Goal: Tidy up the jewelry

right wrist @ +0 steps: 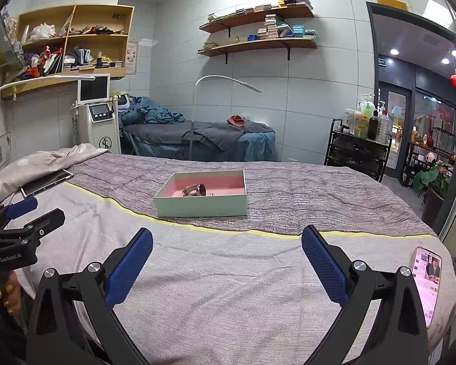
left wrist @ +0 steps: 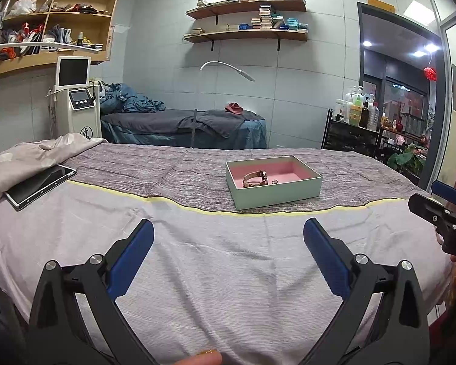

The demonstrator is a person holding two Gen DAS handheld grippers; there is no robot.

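Note:
A pale green box (left wrist: 276,193) (right wrist: 202,206) with a pink lining sits on the grey striped blanket in the middle of the bed. Inside it lie a watch with a tan strap (left wrist: 253,179) (right wrist: 194,190) and a small silver piece (left wrist: 274,181) (right wrist: 210,194). My left gripper (left wrist: 228,234) hangs open over the pale sheet, well short of the box, with nothing between its blue pads. My right gripper (right wrist: 227,240) is also open and empty, at the same distance from the box. Each gripper shows at the edge of the other's view.
A tablet (left wrist: 41,185) (right wrist: 47,184) lies at the bed's left side by a crumpled quilt (left wrist: 30,155). A lit phone (right wrist: 427,283) lies at the right edge. Behind stand a second bed (left wrist: 182,127), a machine (left wrist: 79,106), a bottle cart (left wrist: 352,133) and a glass door (right wrist: 419,115).

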